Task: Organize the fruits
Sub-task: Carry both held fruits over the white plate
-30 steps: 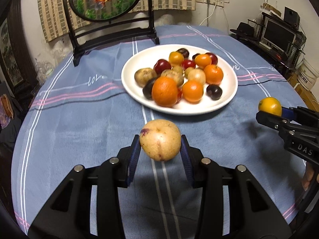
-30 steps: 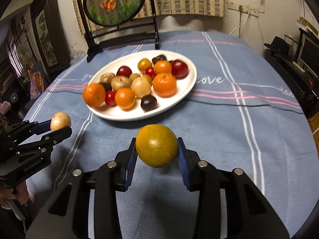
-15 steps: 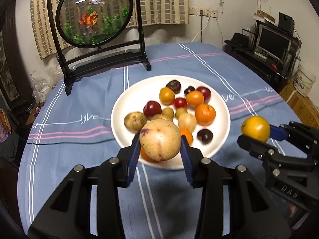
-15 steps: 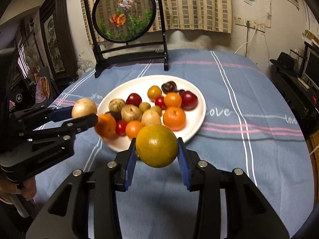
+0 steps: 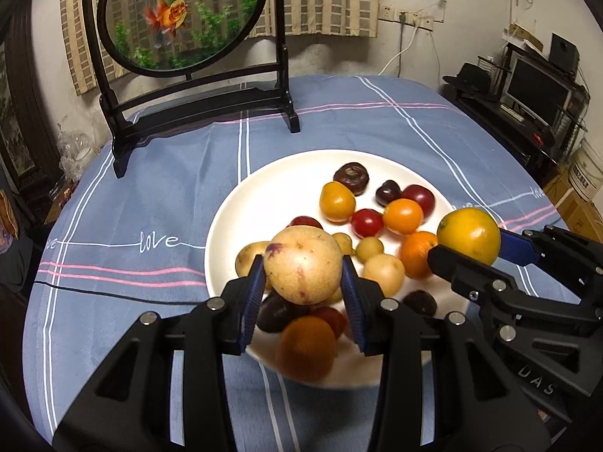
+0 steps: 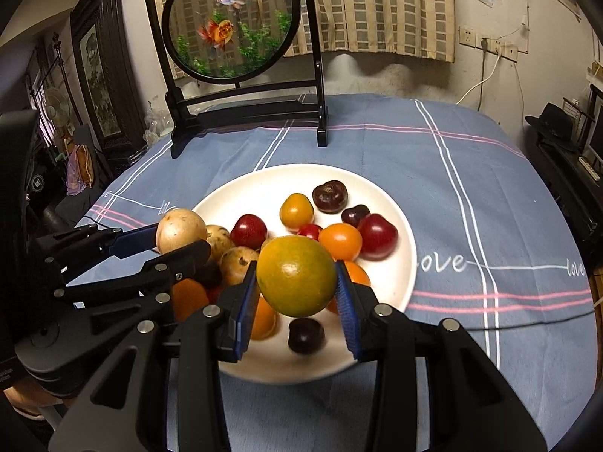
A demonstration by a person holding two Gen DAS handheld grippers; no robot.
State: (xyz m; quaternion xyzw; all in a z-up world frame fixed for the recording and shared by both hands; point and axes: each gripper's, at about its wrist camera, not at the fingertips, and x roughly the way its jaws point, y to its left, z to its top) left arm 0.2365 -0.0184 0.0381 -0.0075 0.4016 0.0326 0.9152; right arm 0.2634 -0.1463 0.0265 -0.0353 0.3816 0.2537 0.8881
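My left gripper (image 5: 303, 292) is shut on a tan, purple-speckled round fruit (image 5: 302, 264) and holds it above the near left part of the white plate (image 5: 256, 203). It also shows in the right wrist view (image 6: 181, 229). My right gripper (image 6: 296, 307) is shut on a yellow-green orange (image 6: 296, 276), held above the plate's (image 6: 395, 275) near side; the orange shows at the right of the left wrist view (image 5: 469, 235). The plate holds several oranges, red and dark plums and tan fruits.
The plate sits on a round table under a blue striped cloth (image 5: 150, 203). A black-framed goldfish screen (image 5: 181, 19) stands at the table's far side. Shelves with a monitor (image 5: 539, 83) lie beyond the right edge.
Both grippers have moved forward and up with their fruits, from short of the plate to over its near part. The plate now looks closer and larger.
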